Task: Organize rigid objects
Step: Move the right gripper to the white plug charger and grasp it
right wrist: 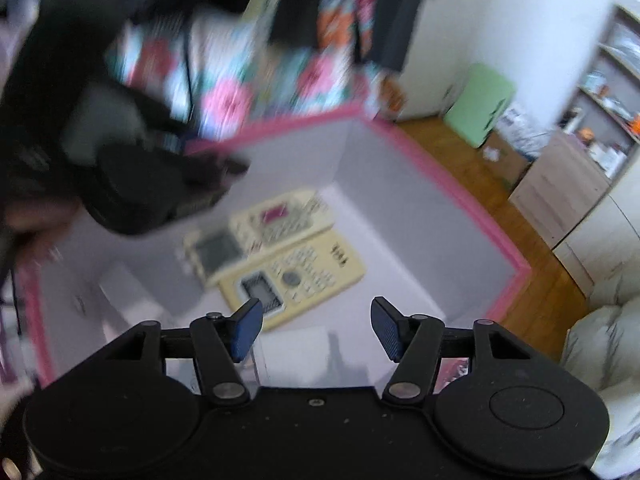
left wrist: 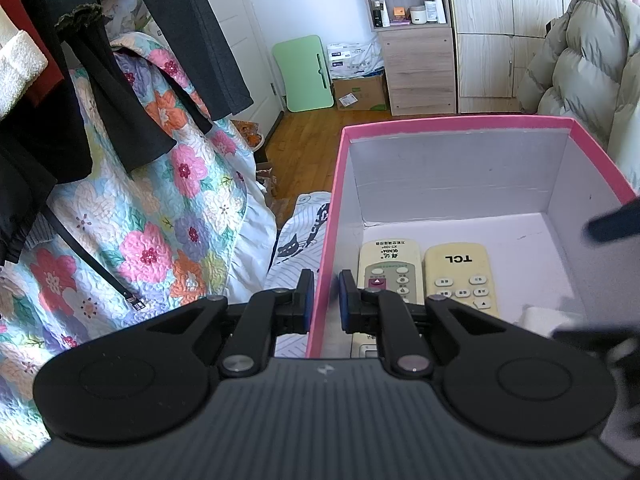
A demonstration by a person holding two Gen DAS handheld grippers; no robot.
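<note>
Two remotes (left wrist: 424, 276) flat near box's (left wrist: 456, 122) left wall.
Left gripper (left wrist: 323, 300) clamped on that wall; right gripper (right wrist: 316, 328) spread, empty. Light, stiff, slick plastic: best pinched across long edges.

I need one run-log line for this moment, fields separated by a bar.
left gripper: shut on pink box wall | right gripper: open, empty, above box | in box: two remotes side by side

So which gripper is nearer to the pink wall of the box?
Left. The left gripper has its fingers on either side of the pink wall, gripping it. The right gripper is open above the box interior, apart from that wall, near the remotes.
</note>
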